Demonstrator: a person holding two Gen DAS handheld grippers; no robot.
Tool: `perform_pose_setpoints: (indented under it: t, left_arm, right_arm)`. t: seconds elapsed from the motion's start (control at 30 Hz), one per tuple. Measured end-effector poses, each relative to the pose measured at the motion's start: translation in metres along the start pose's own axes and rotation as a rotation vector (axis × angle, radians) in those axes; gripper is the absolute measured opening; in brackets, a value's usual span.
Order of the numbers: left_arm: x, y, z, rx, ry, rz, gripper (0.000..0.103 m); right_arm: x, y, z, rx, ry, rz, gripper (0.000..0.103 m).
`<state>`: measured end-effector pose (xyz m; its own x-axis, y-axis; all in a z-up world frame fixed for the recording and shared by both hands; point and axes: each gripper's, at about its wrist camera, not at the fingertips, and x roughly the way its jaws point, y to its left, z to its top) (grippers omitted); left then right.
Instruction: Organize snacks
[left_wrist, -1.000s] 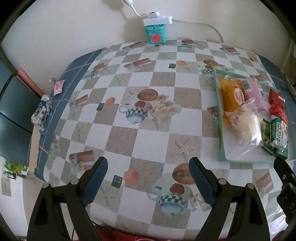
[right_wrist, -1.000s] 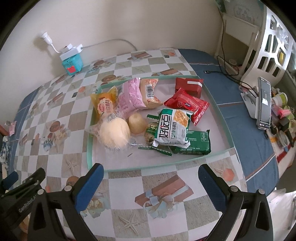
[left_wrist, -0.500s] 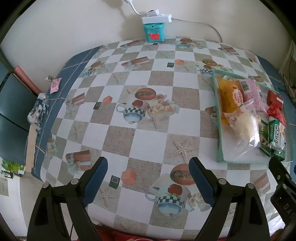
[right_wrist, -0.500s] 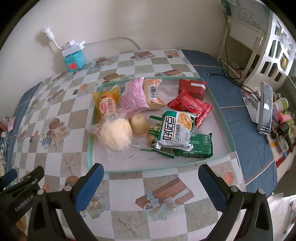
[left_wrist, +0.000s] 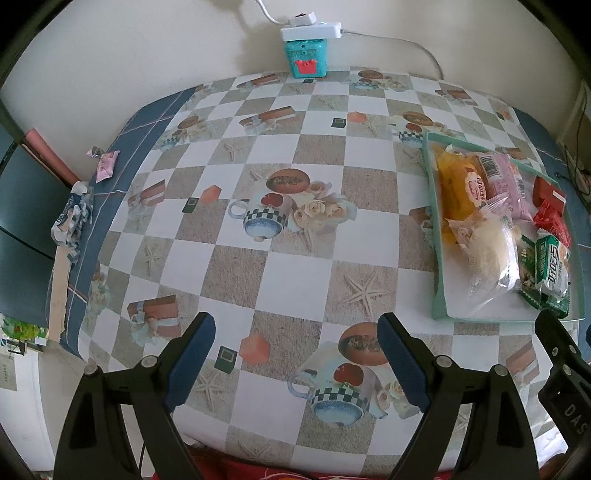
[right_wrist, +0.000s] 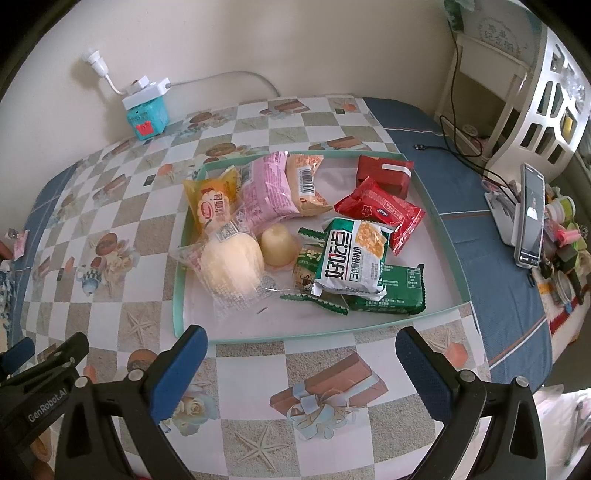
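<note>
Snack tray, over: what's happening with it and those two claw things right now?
Left gripper open, empty, over bare tablecloth. Right gripper open, empty, short of the tray. Snacks heaped inside; white-green packet on top. Nothing blocking.

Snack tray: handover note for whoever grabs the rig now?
Left tongs: open, empty, over bare tablecloth left of the tray.
Right tongs: open, empty, just short of the tray's near rim.
All snacks lie jumbled in the green tray: round bun, yellow bread pack, pink pack, red packs, green-white cracker pack atop the dark green pack.
Done: nothing visibly sorted.
Left: all of it.
</note>
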<state>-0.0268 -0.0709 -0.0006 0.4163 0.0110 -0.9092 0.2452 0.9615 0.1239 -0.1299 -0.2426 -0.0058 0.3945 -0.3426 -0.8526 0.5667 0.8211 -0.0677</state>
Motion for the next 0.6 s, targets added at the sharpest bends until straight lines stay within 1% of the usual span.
perform_pose_setpoints:
  t: [0.6]
  left_arm:
    - [0.0016, 0.0020, 0.0007, -0.004, 0.007, -0.004, 0.090]
  right_arm:
    - [0.0015, 0.0001, 0.0001, -0.004, 0.003, 0.000, 0.103]
